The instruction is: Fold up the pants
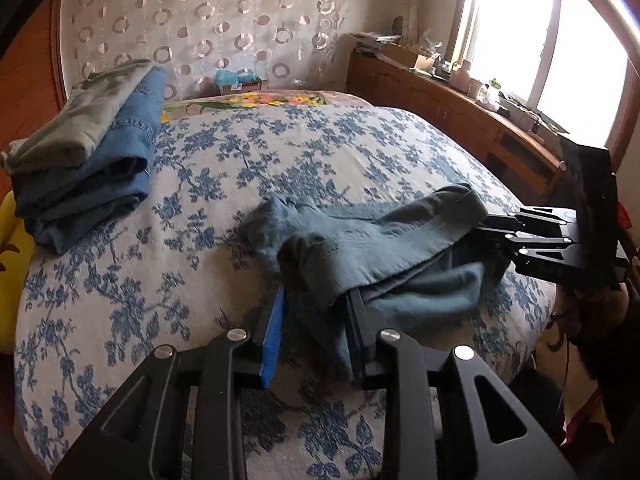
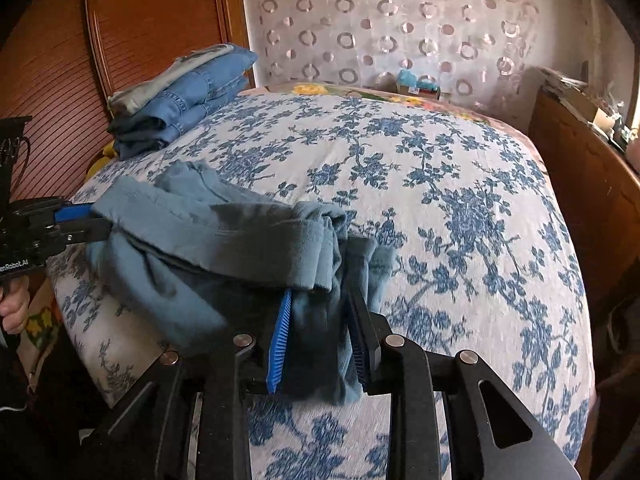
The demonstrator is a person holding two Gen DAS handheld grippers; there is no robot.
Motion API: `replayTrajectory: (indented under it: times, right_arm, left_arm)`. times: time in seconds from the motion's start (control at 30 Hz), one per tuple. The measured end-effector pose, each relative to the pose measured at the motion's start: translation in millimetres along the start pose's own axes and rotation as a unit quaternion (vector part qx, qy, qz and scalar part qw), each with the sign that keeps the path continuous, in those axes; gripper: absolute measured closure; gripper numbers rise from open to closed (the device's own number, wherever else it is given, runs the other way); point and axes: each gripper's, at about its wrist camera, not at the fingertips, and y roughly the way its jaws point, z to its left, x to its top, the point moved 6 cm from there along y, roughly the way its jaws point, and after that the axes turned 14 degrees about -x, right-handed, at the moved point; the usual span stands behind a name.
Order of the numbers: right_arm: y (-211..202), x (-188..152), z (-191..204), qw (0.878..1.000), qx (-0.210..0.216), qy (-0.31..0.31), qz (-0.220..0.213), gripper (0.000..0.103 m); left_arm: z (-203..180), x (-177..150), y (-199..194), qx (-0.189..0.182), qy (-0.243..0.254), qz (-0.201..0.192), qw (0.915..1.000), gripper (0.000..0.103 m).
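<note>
On the bed (image 2: 460,168), bunched teal pants (image 2: 224,236).

Bedspread (image 1: 360,152) open — folded stack (image 1: 92,152) far-left

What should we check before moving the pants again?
1. Left gripper grips the pants: not ok, a gap shows beside its blue pad.
2. Right gripper grips the pants: cannot tell; cloth fills its jaws.
3. Pants lie flat: not ok, bunched.
4. Room on the bed: ok, bare cover beyond the pants.
5. Folded stack out of the way: ok, at the far corner, apart from the pants.
</note>
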Motion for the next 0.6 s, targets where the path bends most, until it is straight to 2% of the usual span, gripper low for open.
replayTrajectory:
  times: [0.27, 0.6]
  right_arm:
    - [17.9, 26.4, -3.3, 1.0, 0.005, 0.0, -0.003, 0.074]
    - [39.2, 51.3, -16.0, 1.0, 0.002, 0.02, 0.002, 0.074]
  left_arm:
    - [20.1, 13.0, 13.4, 0.005, -0.012, 0.006, 0.9999, 0.073]
    - [41.6, 54.6, 20.3, 0.001, -0.034, -0.022, 0.9992, 0.073]
